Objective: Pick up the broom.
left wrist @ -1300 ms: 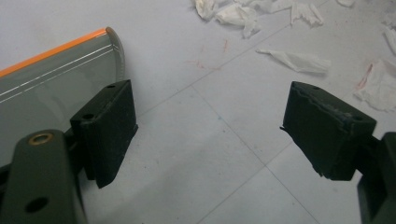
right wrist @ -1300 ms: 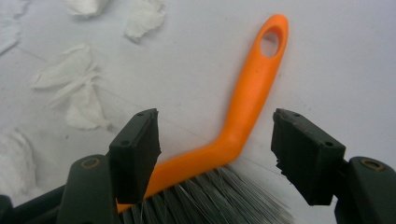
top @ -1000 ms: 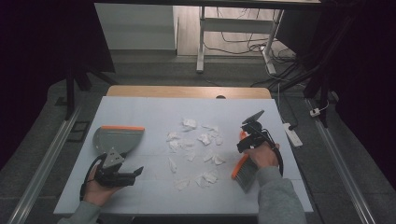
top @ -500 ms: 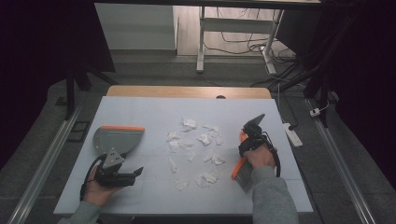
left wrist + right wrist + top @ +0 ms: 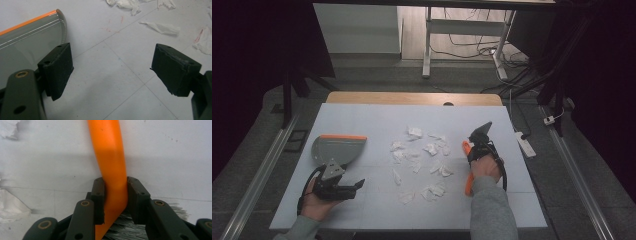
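A brush with an orange handle [image 5: 110, 157] and grey bristles [image 5: 130, 225] lies on the white table. My right gripper [image 5: 115, 195] has just been closing and its pads now press both sides of that handle. From above, the right gripper [image 5: 473, 152] sits at the right of the table, with the orange handle [image 5: 468, 187] beside the hand. A grey dustpan with an orange edge [image 5: 337, 148] lies at the left. Just in front of it, my left gripper [image 5: 357, 186] rests open with nothing between its fingers; its own view has the left gripper [image 5: 112, 67] beside the dustpan [image 5: 27, 42].
Several torn white paper scraps [image 5: 422, 160] are strewn across the middle of the table between the two grippers, and some scraps [image 5: 162, 27] lie ahead of the left gripper. A white power strip [image 5: 525, 142] lies off the table's right edge.
The right gripper has shifted slightly and its jaws have closed onto the orange brush handle. The left hand and the dustpan have not moved.
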